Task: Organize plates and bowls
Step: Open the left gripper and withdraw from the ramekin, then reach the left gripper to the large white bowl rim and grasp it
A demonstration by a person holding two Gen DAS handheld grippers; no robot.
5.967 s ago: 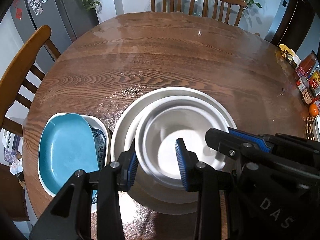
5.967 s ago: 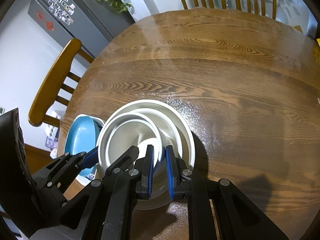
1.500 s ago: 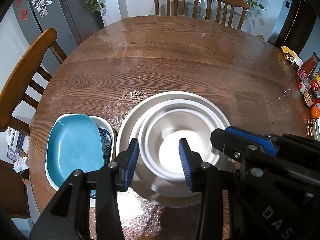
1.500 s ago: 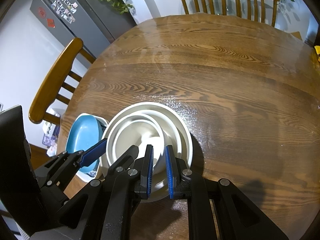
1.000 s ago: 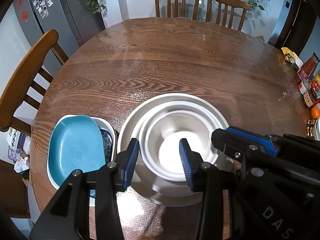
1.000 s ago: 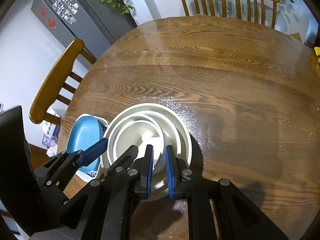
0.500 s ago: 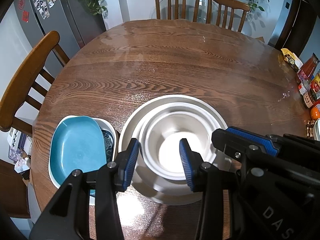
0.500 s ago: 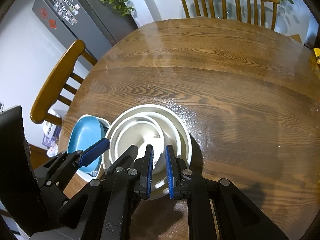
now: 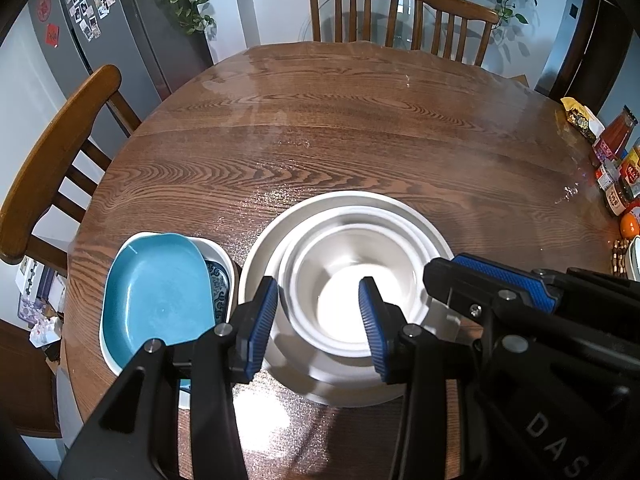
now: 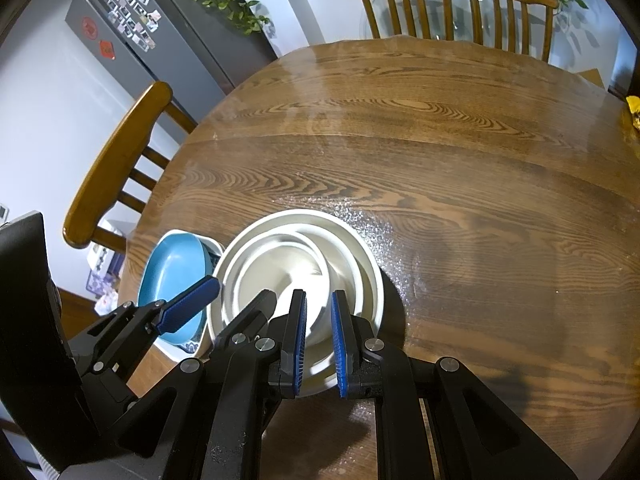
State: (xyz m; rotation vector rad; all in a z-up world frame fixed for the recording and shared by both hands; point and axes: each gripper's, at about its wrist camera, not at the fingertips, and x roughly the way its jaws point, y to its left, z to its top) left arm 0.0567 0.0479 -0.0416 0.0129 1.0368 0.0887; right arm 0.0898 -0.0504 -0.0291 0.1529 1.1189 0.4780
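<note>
The nested white bowls [image 9: 352, 304] sit directly below and just ahead of the left gripper [image 9: 318, 316], whose blue pads stand apart above the innermost bowl's near rim, holding nothing. From the right wrist view the same stack [image 10: 296, 268] lies just ahead of the right gripper [image 10: 319, 332]; its pads are nearly together with a narrow gap and nothing visibly between them, and they hang over the stack's near edge.

To the left gripper's left, touching or just beside the stack, a blue oval dish [image 9: 156, 292] rests inside a white patterned dish [image 9: 218, 276].

The bowls look like glazed ceramic, so they are likely stiff, heavy as a stack, slick on the glaze and easy to chip. The best hold is probably on a rim, one pad inside the wall and one outside, with one bowl lifted at a time rather than the whole nest.

All of this rests on a round wooden table [image 9: 360, 140], wide and bare ahead of both grippers. Jars and bottles [image 9: 616, 184] stand at its far right edge, and wooden chairs [image 9: 400, 12] ring it.
</note>
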